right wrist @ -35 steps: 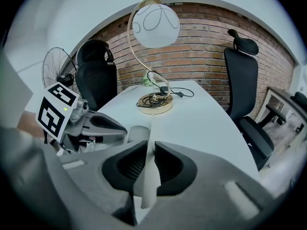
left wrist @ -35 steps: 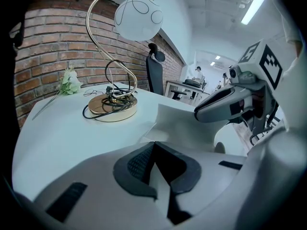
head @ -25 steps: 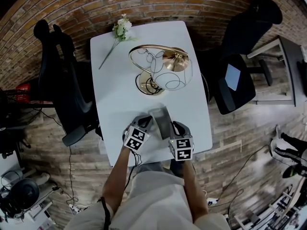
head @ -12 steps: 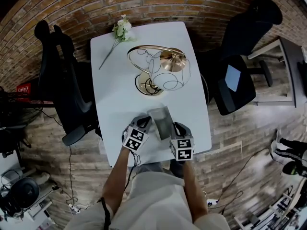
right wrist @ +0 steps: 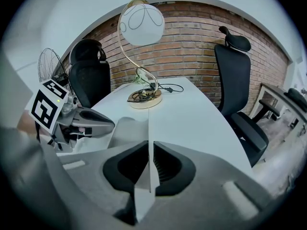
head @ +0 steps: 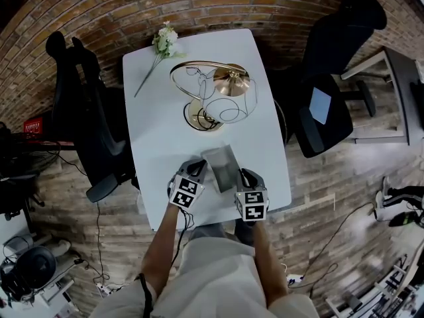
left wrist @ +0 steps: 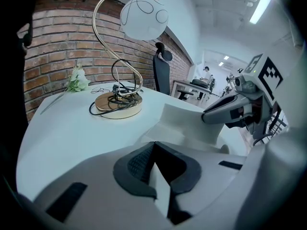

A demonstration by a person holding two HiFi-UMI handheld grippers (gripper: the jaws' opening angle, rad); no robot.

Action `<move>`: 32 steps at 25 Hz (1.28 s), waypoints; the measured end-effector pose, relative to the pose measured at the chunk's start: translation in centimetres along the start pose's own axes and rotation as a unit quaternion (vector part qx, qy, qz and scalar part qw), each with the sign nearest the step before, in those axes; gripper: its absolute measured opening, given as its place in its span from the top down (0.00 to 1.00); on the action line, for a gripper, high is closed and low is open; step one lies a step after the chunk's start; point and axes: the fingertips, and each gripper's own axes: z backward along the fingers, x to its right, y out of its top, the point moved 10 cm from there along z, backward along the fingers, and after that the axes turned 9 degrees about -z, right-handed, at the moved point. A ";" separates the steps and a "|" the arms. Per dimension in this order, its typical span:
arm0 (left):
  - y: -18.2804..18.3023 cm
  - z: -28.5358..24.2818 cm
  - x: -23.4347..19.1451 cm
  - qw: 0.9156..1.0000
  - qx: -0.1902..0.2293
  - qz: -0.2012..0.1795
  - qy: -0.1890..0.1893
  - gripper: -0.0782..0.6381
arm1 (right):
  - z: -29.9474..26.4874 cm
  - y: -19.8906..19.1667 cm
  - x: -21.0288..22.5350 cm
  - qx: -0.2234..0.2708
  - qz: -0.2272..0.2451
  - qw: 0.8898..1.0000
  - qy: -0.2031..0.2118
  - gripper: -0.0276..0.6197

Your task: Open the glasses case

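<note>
The grey glasses case point(head: 222, 167) lies near the front edge of the white table point(head: 158, 132), between my two grippers. My left gripper point(head: 199, 170) is at its left side. In the left gripper view this gripper point(left wrist: 153, 151) is shut on a thin pale edge of the case point(left wrist: 188, 123). My right gripper point(head: 242, 175) is at the case's right side. In the right gripper view that gripper point(right wrist: 151, 150) is shut on a thin upright panel of the case point(right wrist: 125, 131). One flap of the case stands raised.
A gold lamp point(head: 213, 97) with a white globe shade stands mid-table, its cord coiled on the base. A white flower point(head: 163, 42) lies at the far left corner. Black office chairs point(head: 85, 114) point(head: 331, 78) flank the table. A brick wall is behind.
Both grippers and the case keep their places. Only the head view has shifted slightly.
</note>
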 end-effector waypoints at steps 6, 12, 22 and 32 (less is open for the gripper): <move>0.0 0.0 0.2 1.000 -0.004 0.001 0.009 0.89 | 0.4 -0.3 0.1 0.001 0.006 1.000 0.004 0.90; 0.0 0.0 0.2 1.000 -0.002 0.022 0.017 0.89 | 0.9 -0.3 -0.2 0.007 0.016 1.000 0.010 0.90; -0.2 1.5 0.8 0.999 0.016 0.031 0.028 0.89 | 2.8 0.7 -1.4 0.046 0.048 0.997 0.029 0.90; 3.4 5.2 1.3 0.995 0.083 0.010 0.059 0.89 | 4.4 2.6 -1.8 0.095 0.070 0.992 0.047 0.90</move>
